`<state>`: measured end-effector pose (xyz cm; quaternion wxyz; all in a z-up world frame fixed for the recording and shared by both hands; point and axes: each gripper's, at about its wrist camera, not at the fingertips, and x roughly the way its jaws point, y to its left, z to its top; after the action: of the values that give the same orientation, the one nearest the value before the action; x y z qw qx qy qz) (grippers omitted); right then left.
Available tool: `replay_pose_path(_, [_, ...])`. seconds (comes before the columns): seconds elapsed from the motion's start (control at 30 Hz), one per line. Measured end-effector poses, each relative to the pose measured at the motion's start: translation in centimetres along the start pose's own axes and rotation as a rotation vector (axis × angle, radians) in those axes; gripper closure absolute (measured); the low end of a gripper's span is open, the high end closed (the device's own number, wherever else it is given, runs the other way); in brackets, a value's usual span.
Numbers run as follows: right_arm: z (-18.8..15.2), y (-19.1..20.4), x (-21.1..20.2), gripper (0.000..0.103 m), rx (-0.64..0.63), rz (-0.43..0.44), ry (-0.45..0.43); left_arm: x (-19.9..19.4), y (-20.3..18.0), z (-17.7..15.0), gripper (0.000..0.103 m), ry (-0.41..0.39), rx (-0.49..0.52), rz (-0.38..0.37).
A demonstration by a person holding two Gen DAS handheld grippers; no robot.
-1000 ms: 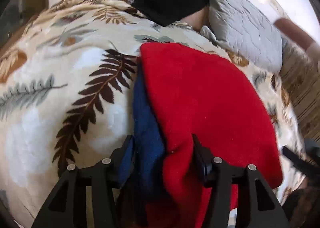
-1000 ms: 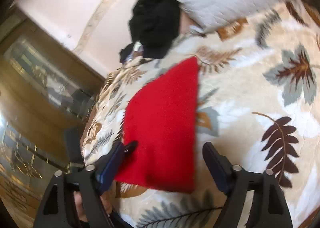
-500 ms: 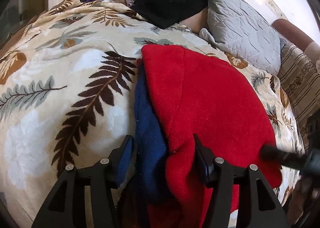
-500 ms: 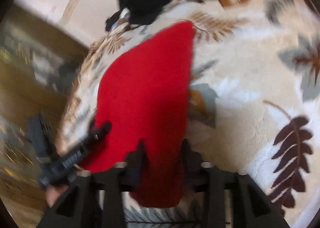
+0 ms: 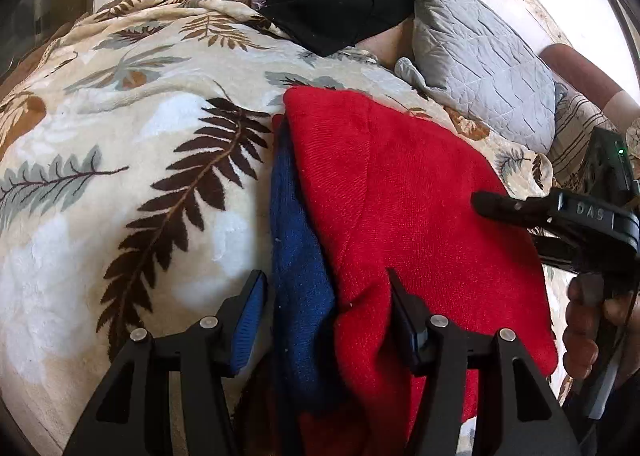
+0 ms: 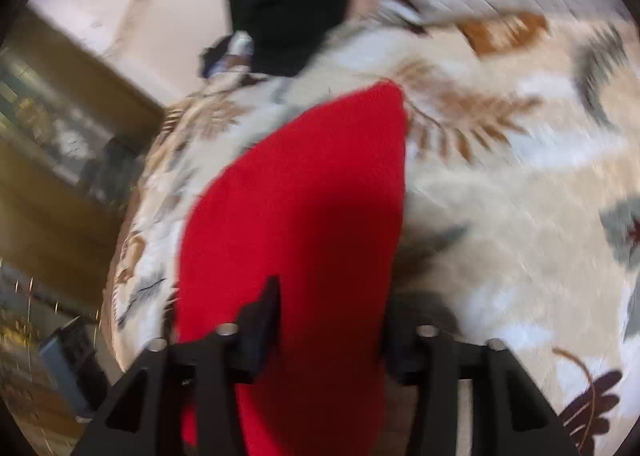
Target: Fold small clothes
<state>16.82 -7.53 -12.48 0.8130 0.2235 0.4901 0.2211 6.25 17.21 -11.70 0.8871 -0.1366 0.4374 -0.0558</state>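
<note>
Leaf-print fleece blanket [image 5: 132, 184] carries red knit garment [image 5: 400, 208] over blue knit [image 5: 296, 256]. Right gripper [image 6: 332, 320] has slid in, jaws just closing astride red corner; left gripper [image 5: 326, 308] half-open astride both hems; grip unclear. Fold starting.

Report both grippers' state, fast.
Left gripper: straddles blue cloth and red cloth; grip cannot be told.
Right gripper: jaws have just been closing, red cloth between them; grip cannot be told.
</note>
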Motion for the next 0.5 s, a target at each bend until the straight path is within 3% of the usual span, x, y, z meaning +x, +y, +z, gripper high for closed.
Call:
replay_pose_path(0.13, [2.3, -0.1, 0.4, 0.024, 0.024, 0.009, -0.061, 0.0, 0.1, 0.0, 0.043, 0.002, -0.007, -0.006])
replay_pose_path(0.17, [3.1, -0.5, 1.5, 0.021, 0.035, 0.023, -0.04, 0.0, 0.0, 0.0, 0.043, 0.0, -0.004, -0.003])
replay_pose_path(0.2, [3.0, -0.7, 1.9, 0.023, 0.046, 0.027, -0.002, 0.0, 0.1, 0.0, 0.043, -0.001, -0.002, -0.002])
replay_pose_path(0.23, [3.5, -1.0, 3.2, 0.033, 0.061, 0.041, 0.047, 0.0, 0.1, 0.0, 0.043, -0.001, -0.001, -0.003])
replay_pose_path(0.27, [3.4, -0.2, 2.8, 0.048, 0.04, 0.019, 0.032, 0.0, 0.2, 0.0, 0.043, 0.001, -0.003, -0.006])
replay_pose_path(0.3, [3.1, 1.0, 2.0, 0.054, -0.015, -0.005, 0.003, 0.0, 0.2, 0.0, 0.043, 0.001, -0.006, -0.009])
replay_pose_path(0.37, [2.2, 2.3, 0.9, 0.054, -0.071, -0.033, -0.054, -0.1, 0.3, 0.0, 0.042, 0.001, -0.007, -0.01])
replay_pose_path(0.43, [1.9, 1.3, 1.7, 0.049, -0.049, -0.084, -0.03, 0.0, 0.1, 0.0, 0.042, 0.001, -0.001, -0.006])
replay_pose_path(0.47, [1.8, 0.7, 1.9, 0.04, -0.023, -0.082, -0.019, 0.1, 0.0, 0.0, 0.042, 0.001, 0.003, -0.006])
replay_pose_path(0.5, [1.3, 0.0, 1.4, 0.038, 0.02, -0.036, -0.029, 0.0, 0.0, 0.0, 0.042, -0.001, 0.006, -0.004])
